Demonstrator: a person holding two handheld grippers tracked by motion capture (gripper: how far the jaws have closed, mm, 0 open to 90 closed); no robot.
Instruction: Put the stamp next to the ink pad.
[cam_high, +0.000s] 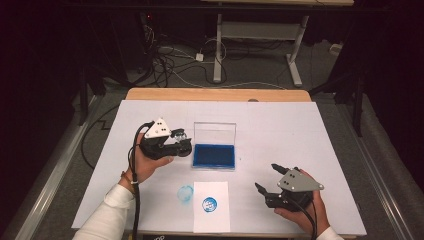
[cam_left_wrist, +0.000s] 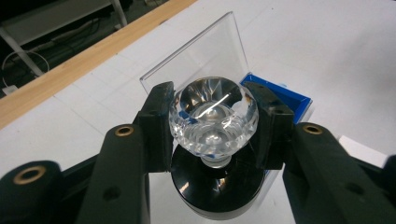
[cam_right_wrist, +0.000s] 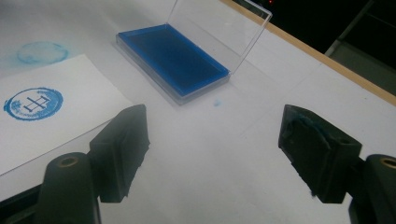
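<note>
High view first: I see the stamp (cam_high: 181, 136), a black round base under a faceted clear knob, held off the table in my left gripper (cam_high: 183, 141), at about ten o'clock from the table's middle and just at nine o'clock of the ink pad (cam_high: 214, 156). In the left gripper view the clear crystal knob (cam_left_wrist: 214, 116) sits squarely between the two black pads (cam_left_wrist: 159, 126), both pressed against its sides, so that gripper is pinching the stamp by the knob; the black base (cam_left_wrist: 217, 186) hangs below the pads, with the pad case's clear lid (cam_left_wrist: 196, 60) standing upright beyond it.

The ink pad is a shallow blue tray, lid open and raised at its twelve o'clock edge. At six o'clock of it lies a white paper sheet (cam_high: 211, 206) bearing a round blue stamp print (cam_high: 209, 204); just at nine o'clock of the sheet a fainter blue ring smudge (cam_high: 185, 194) marks the table cover.

My right gripper (cam_high: 266, 179) hovers near four o'clock, jaws spread wide with nothing between them; the right gripper view shows bluish smears on one pad (cam_right_wrist: 306, 135).

The surface is a white sheet (cam_high: 280, 130) over a wooden tabletop (cam_high: 215, 94). Beyond lies grey floor with tangled cables (cam_high: 170, 60) and a white table frame (cam_high: 260, 35) in a dark room.
</note>
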